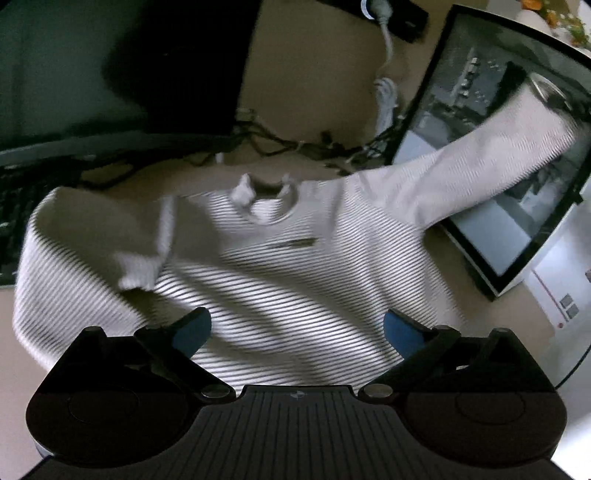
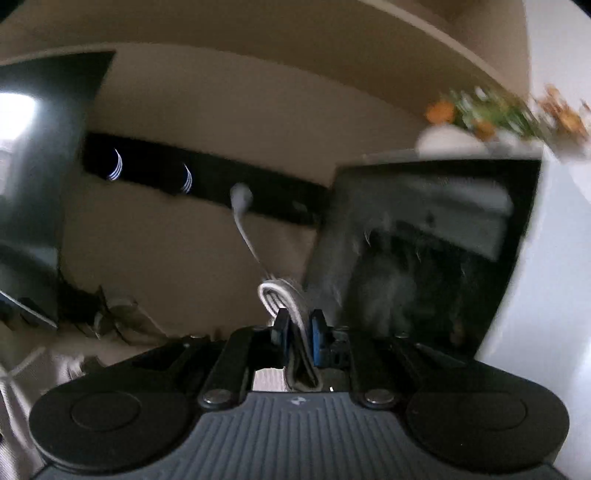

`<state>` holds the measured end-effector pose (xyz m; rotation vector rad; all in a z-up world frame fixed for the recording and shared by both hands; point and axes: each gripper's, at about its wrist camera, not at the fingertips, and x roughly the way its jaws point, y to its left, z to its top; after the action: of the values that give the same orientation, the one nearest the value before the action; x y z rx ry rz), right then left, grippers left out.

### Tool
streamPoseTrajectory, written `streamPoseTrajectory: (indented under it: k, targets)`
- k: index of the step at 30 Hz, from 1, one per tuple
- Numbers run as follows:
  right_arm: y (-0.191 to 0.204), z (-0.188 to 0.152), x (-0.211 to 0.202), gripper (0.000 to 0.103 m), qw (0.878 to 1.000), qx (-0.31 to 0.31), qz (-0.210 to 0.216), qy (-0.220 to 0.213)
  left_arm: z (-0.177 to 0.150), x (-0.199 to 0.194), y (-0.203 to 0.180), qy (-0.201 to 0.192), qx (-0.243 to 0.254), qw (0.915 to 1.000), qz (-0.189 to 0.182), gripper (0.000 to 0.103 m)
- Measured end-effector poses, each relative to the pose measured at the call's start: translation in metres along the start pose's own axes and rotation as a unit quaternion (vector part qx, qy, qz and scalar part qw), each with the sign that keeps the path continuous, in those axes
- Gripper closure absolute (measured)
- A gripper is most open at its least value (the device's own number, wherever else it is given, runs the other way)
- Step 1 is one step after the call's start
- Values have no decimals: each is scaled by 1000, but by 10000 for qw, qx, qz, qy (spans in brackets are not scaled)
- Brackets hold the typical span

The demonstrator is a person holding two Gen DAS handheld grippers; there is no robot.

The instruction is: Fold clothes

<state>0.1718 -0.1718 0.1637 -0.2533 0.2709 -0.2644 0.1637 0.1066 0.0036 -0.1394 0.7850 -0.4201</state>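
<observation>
The left hand-held gripper (image 1: pixel 297 332) is hovering with its blue-padded fingers (image 1: pixel 192 330) spread wide apart, holding nothing. Just ahead of it the striped sweater (image 1: pixel 266 266) is lying on the desk (image 1: pixel 458 266), one sleeve folded across the chest, the other sleeve (image 1: pixel 480 162) stretching up toward the monitor (image 1: pixel 491 122). The right hand-held gripper (image 2: pixel 300 328) is pinching a fold of pale fabric, apparently the sleeve cuff (image 2: pixel 291 302), raised before that monitor (image 2: pixel 424 258).

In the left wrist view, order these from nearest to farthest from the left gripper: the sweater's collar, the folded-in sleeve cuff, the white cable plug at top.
From the left gripper:
1. Sleeve cuff, lying on the sweater, left of centre.
2. Collar, ahead at centre.
3. White cable plug, far top, right of centre.
</observation>
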Motion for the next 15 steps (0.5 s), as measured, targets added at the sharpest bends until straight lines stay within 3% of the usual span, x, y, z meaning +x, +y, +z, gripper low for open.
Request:
streamPoseTrajectory:
  k: [1, 3, 7, 15]
  targets:
    - [1, 3, 9, 100, 10000, 6, 52, 7, 0, 2, -4, 5, 6, 10000, -34, 0]
    - [-6, 5, 25, 103, 9997, 177, 116, 108, -2, 3, -10, 16, -3, 10000, -89, 0]
    - [-13, 7, 45, 103, 9959, 736, 472, 245, -12, 6, -13, 112, -112, 9998, -94, 0]
    - [8, -1, 57, 103, 9916, 616, 1093, 325, -24, 16, -8, 276, -398, 9988, 8, 0]
